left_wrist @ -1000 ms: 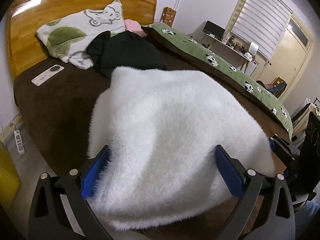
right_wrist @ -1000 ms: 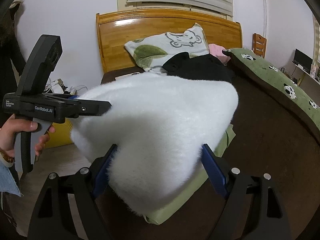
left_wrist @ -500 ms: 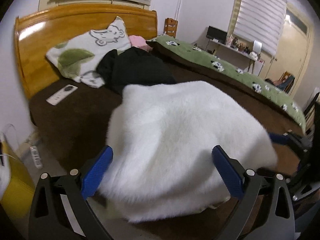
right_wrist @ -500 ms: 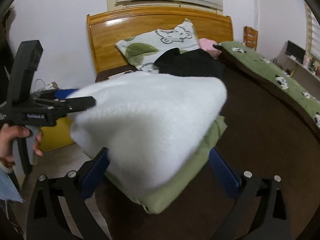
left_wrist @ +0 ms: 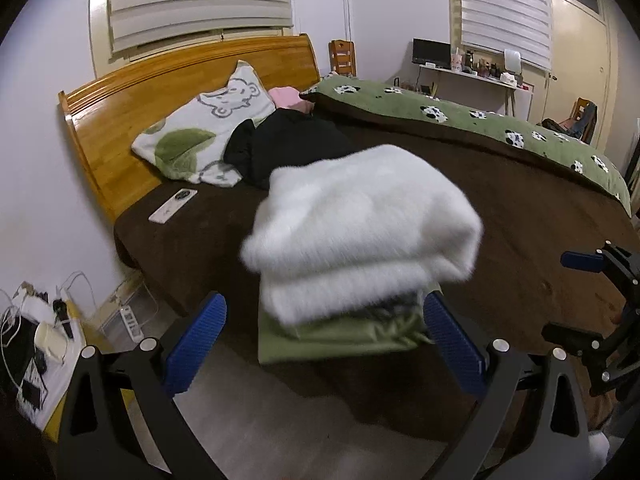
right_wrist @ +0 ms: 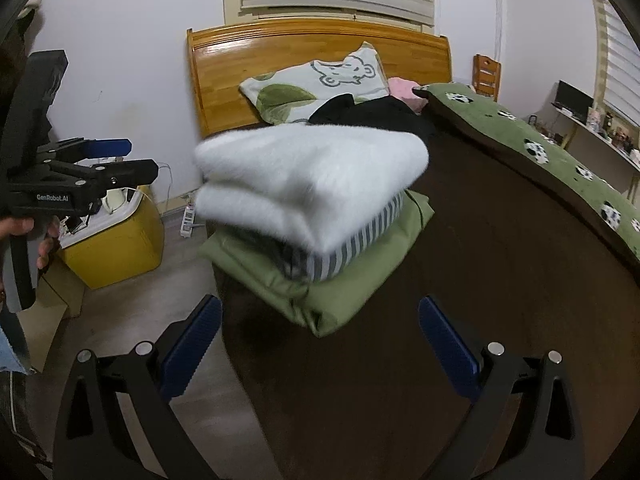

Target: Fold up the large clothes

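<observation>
I am holding both claws, left and right, apart and empty, judging the mid-frame white fleece soft, light, and best pinched at its folded edge.

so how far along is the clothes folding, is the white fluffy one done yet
Done: the white fluffy garment lies folded on top of a striped piece and a green one, stacked at the bed's corner. In hand: nothing; the left gripper and right gripper are both open and clear of the stack. Left: the black garment near the pillow looks unfolded, probably next.
</observation>
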Available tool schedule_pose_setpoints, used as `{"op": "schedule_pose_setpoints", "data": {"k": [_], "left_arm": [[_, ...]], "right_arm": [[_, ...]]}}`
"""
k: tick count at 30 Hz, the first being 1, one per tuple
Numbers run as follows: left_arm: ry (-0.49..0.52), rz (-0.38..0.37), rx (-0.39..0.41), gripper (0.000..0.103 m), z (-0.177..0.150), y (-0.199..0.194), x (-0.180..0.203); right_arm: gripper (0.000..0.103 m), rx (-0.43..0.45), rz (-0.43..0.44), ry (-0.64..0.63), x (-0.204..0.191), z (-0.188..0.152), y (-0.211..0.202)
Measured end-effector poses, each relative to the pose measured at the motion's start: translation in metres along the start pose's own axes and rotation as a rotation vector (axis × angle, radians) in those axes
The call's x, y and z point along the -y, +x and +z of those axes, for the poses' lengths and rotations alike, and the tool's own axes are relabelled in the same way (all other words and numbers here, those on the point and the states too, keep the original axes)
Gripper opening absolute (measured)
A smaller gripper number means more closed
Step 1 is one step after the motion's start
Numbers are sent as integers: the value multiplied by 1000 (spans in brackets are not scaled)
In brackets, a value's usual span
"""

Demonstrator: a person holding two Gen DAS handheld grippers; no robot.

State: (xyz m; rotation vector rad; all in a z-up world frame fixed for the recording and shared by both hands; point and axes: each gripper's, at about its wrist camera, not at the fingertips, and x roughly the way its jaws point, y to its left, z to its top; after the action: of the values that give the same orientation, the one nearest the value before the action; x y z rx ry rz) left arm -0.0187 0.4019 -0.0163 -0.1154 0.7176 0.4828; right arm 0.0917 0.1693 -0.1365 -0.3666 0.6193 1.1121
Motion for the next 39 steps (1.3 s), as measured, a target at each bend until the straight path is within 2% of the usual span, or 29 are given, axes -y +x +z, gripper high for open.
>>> {"op": "schedule_pose_setpoints", "data": {"k": [12,18,24,27,30,32,39], "left_arm": [[58,44,-36,97,-75,-52,54],[-31,17,-41,96,-108,-93,67],[-4,36,-34,97,-127,-123,83],[60,83,-31,97,-132,-133,91],[43,53,-16,97,-136,-141,94],[49,59,-10,97,-142,-145,101],[23,35,-36,97,-150,-145,106]], "right_arm": [[97,40,-63,43,-32,-65,-86],[97,39,-106,8,-54,-86,-117],[97,46,-111,13,-62,-103,-132],[97,54,-109,48,-60,-112,-138],[97,66,-101,70,-62,-119,-143],[97,84,-111,68,-65,-123,-146],[97,87,-110,31,-74,-124,-150]]}}
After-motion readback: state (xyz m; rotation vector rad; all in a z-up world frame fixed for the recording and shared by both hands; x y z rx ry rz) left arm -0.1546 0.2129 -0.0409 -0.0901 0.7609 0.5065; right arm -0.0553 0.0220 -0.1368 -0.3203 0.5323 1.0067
